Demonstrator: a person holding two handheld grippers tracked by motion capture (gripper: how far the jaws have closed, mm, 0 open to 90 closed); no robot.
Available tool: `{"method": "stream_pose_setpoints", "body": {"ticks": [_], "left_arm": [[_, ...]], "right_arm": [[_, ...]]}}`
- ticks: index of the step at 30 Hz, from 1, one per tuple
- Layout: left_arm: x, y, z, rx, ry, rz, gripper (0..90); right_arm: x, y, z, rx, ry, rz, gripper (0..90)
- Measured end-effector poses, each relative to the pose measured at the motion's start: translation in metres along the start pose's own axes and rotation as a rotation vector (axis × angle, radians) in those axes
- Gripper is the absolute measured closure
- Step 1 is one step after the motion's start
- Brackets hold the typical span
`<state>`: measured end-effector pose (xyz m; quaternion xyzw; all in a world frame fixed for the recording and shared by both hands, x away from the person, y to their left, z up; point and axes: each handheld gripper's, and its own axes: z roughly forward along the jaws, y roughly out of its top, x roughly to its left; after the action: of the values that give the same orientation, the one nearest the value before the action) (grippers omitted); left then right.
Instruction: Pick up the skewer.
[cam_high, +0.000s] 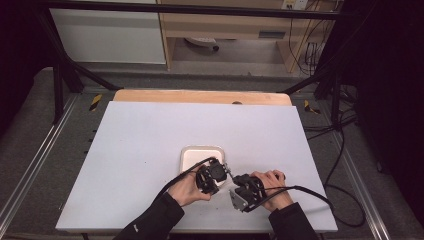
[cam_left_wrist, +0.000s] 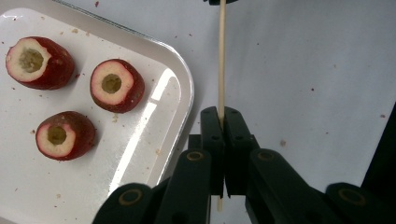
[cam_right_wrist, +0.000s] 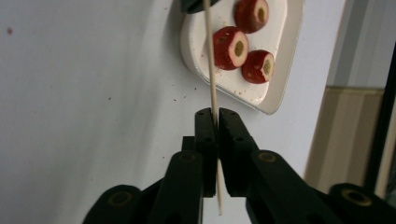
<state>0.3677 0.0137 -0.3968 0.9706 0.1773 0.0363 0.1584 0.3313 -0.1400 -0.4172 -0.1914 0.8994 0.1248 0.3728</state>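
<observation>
Clamping one thin wooden skewer (cam_left_wrist: 221, 70) at both ends: left gripper (cam_left_wrist: 221, 116) has its jaws pressed together on the stick, and right gripper (cam_right_wrist: 214, 116) is pinched on the same stick too. No gap visible between either pair of pads apart from the skewer itself. In the left gripper view the skewer runs from the jaws straight toward 12 o'clock, up to a dark tip at the top edge; a short stub pokes out below the pads toward 6. In the right gripper view it leaves the jaws toward 12, leaning slightly to 11, and crosses in front of the white tray (cam_right_wrist: 280, 79); a longer tail hangs out toward 6. Tray holds three red fruit pieces (cam_left_wrist: 116, 85) with pale cut faces and hollowed cores, lying apart from each other, crumbs scattered around them. From the left gripper view the tray sits at 9 to 10 o'clock of the jaws, just beside the skewer, not touching it as far as I can tell. High view: both hands meet near the table's (cam_high: 150, 150) near edge, left gripper (cam_high: 214, 175) at the tray's (cam_high: 192, 152) 5 o'clock corner, right gripper (cam_high: 239, 186) just beyond at 4 o'clock. Cables trail back toward the sleeves.
</observation>
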Motion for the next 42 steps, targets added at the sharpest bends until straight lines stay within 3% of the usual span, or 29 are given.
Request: {"method": "stream_pose_setpoints", "body": {"ticks": [1, 2, 4, 5, 6, 7, 8, 9, 11, 12, 13, 14, 16, 18, 19, 23, 24, 26, 28, 31, 32, 34, 37, 42], "left_arm": [[0.0, -0.002, -0.001, -0.007, 0.011, -0.003, 88.4], [-0.001, -0.004, -0.002, -0.012, 0.02, -0.004, 88.4], [0.0, -0.01, -0.002, -0.041, 0.031, -0.013, 88.4], [0.0, -0.013, -0.002, -0.053, 0.034, -0.019, 88.4], [0.0, -0.016, -0.003, -0.054, 0.035, -0.022, 88.3], [0.001, -0.019, -0.003, -0.061, 0.034, -0.027, 88.3], [0.001, -0.022, -0.003, -0.07, 0.033, -0.04, 88.3], [0.001, -0.025, -0.003, -0.073, 0.039, -0.049, 88.3], [0.001, -0.03, -0.005, -0.09, 0.045, -0.061, 88.3], [0.001, -0.032, -0.007, -0.096, 0.049, -0.077, 88.3], [0.001, -0.034, -0.008, -0.112, 0.052, -0.084, 88.3], [0.001, -0.036, -0.009, -0.124, 0.053, -0.09, 88.3], [0.001, -0.041, -0.012, -0.156, 0.059, -0.111, 88.2], [0.001, -0.045, -0.015, -0.196, 0.072, -0.134, 88.3], [0.001, -0.048, -0.016, -0.217, 0.075, -0.15, 88.3], [-0.002, -0.058, -0.015, -0.298, 0.106, -0.211, 88.2], [-0.002, -0.061, -0.015, -0.32, 0.112, -0.227, 88.2], [-0.003, -0.066, -0.014, -0.342, 0.131, -0.247, 88.2], [-0.004, -0.071, -0.013, -0.369, 0.147, -0.273, 88.2], [-0.006, -0.08, -0.013, -0.422, 0.158, -0.303, 88.2], [-0.008, -0.085, -0.012, -0.464, 0.157, -0.324, 88.2], [-0.009, -0.088, -0.012, -0.486, 0.161, -0.334, 88.1], [-0.012, -0.097, -0.011, -0.556, 0.171, -0.364, 88.1], [-0.014, -0.104, -0.011, -0.6, 0.176, -0.381, 88.1]], "right_arm": [[-0.003, -0.003, -0.002, -0.002, 0.012, 0.089, 78.4], [-0.003, -0.003, -0.002, -0.002, 0.012, 0.089, 78.4], [-0.005, -0.008, -0.004, -0.018, 0.009, 0.173, 71.5], [-0.006, -0.011, -0.005, -0.026, 0.013, 0.23, 66.9], [-0.008, -0.017, -0.007, -0.034, 0.012, 0.34, 59.6], [-0.009, -0.02, -0.007, -0.038, 0.013, 0.401, 56.0], [-0.01, -0.024, -0.008, -0.044, 0.016, 0.458, 53.3], [-0.01, -0.024, -0.008, -0.044, 0.016, 0.458, 53.3], [-0.011, -0.03, -0.008, -0.054, 0.019, 0.549, 48.2], [-0.012, -0.037, -0.008, -0.068, 0.026, 0.638, 45.0], [-0.012, -0.037, -0.008, -0.068, 0.026, 0.638, 45.0], [-0.012, -0.042, -0.008, -0.07, 0.03, 0.717, 40.1], [-0.012, -0.048, -0.007, -0.075, 0.042, 0.793, 35.5], [-0.012, -0.053, -0.007, -0.08, 0.045, 0.845, 33.6], [-0.012, -0.053, -0.007, -0.08, 0.045, 0.845, 33.6], [-0.01, -0.061, -0.004, -0.072, 0.077, 0.966, 25.5], [-0.01, -0.063, -0.004, -0.066, 0.097, 1.021, 21.8], [-0.01, -0.065, -0.003, -0.068, 0.111, 1.044, 19.8], [-0.011, -0.067, -0.002, -0.065, 0.149, 1.1, 13.0], [-0.012, -0.068, 0.0, -0.07, 0.181, 1.126, 8.6], [-0.013, -0.068, 0.0, -0.074, 0.188, 1.132, 7.7], [-0.013, -0.067, 0.001, -0.077, 0.2, 1.15, 6.3], [-0.014, -0.066, 0.003, -0.081, 0.218, 1.159, 5.1], [-0.017, -0.064, 0.005, -0.09, 0.242, 1.145, 3.4]]}}
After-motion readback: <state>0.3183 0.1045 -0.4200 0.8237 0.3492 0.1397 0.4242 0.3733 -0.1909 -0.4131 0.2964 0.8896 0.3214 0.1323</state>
